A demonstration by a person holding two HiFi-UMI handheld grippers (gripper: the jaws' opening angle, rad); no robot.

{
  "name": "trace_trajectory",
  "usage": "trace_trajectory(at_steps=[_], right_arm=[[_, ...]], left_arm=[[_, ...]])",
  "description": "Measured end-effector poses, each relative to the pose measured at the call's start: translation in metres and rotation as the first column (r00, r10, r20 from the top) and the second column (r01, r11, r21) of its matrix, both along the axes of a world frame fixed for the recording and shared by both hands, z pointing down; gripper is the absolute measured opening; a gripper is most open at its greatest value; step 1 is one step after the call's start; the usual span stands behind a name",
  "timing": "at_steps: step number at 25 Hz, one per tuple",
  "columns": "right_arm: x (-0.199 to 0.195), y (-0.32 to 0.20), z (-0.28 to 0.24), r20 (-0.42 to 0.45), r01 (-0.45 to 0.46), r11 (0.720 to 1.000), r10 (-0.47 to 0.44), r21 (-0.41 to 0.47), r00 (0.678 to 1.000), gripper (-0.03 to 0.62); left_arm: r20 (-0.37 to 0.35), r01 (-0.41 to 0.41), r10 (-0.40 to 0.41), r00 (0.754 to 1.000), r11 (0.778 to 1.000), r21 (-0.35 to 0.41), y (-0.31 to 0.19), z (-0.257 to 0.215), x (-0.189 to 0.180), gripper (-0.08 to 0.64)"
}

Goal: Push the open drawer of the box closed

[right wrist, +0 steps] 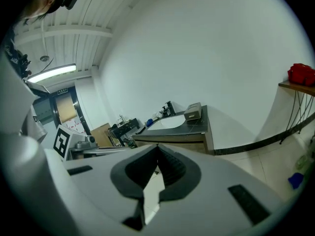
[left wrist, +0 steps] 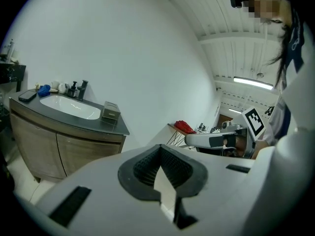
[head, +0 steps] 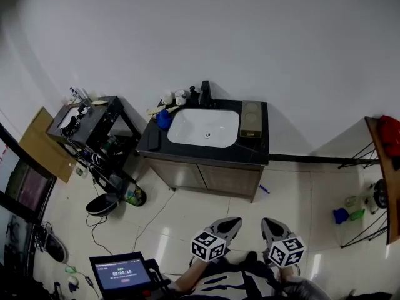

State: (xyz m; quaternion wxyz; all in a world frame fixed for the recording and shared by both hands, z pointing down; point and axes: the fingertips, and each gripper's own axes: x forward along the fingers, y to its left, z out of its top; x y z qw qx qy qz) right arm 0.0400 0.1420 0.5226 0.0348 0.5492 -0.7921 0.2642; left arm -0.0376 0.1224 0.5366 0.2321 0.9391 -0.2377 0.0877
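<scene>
A small olive-brown box (head: 251,119) stands at the right end of the dark vanity counter (head: 256,152), beside the white sink (head: 204,127). It also shows in the left gripper view as the box (left wrist: 110,111) and in the right gripper view as the box (right wrist: 193,111). From this distance I cannot tell how its drawer stands. My left gripper (head: 232,222) and right gripper (head: 269,224) are low over the floor, close to the person's body and well short of the vanity. Both are shut with nothing held; the left gripper (left wrist: 160,149) and right gripper (right wrist: 157,149) have touching tips.
A faucet (head: 205,92), cups (head: 175,97) and a blue cloth (head: 164,119) sit on the counter's left. A black cart (head: 94,127) with cables stands left of the vanity, shoes (head: 115,199) beneath. A screen (head: 122,272) is at bottom left. A rack (head: 381,180) stands right.
</scene>
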Motion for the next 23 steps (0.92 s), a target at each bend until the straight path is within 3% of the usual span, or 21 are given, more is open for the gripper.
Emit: trace_trajectory(at_steps=[10, 23], right_arm=[[-0.020, -0.014, -0.010, -0.017, 0.013, 1.000, -0.013, -0.001, 1.000, -0.003], [-0.016, -0.012, -0.008, -0.037, 0.018, 1.000, -0.019, -0.018, 0.999, -0.002]], left_arm=[[-0.006, -0.001, 0.001, 1.000, 1.000, 0.006, -0.015, -0.011, -0.021, 0.002], [-0.016, 0.007, -0.007, 1.000, 1.000, -0.018, -0.012, -0.009, -0.017, 0.002]])
